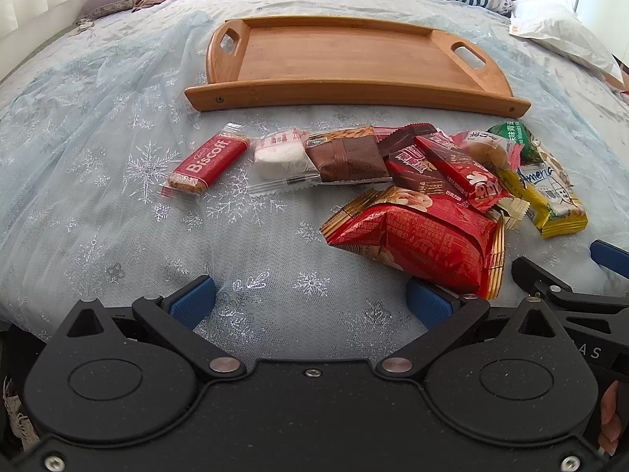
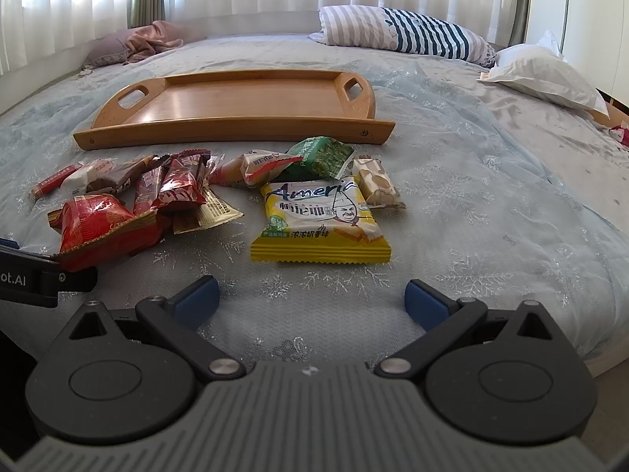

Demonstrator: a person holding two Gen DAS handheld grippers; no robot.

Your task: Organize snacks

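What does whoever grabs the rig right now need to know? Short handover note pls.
Left gripper: open, empty, low over the bedspread just short of the big red packet.
Right gripper: open, empty, facing the yellow packet.
Wooden tray: on the bed beyond the snacks, nothing in it.
Snacks: all loose on the bedspread in front of the tray, Biscoff at the far left, green packet toward the right.
Done: nothing placed yet.
Left: every snack, presumably into the tray.
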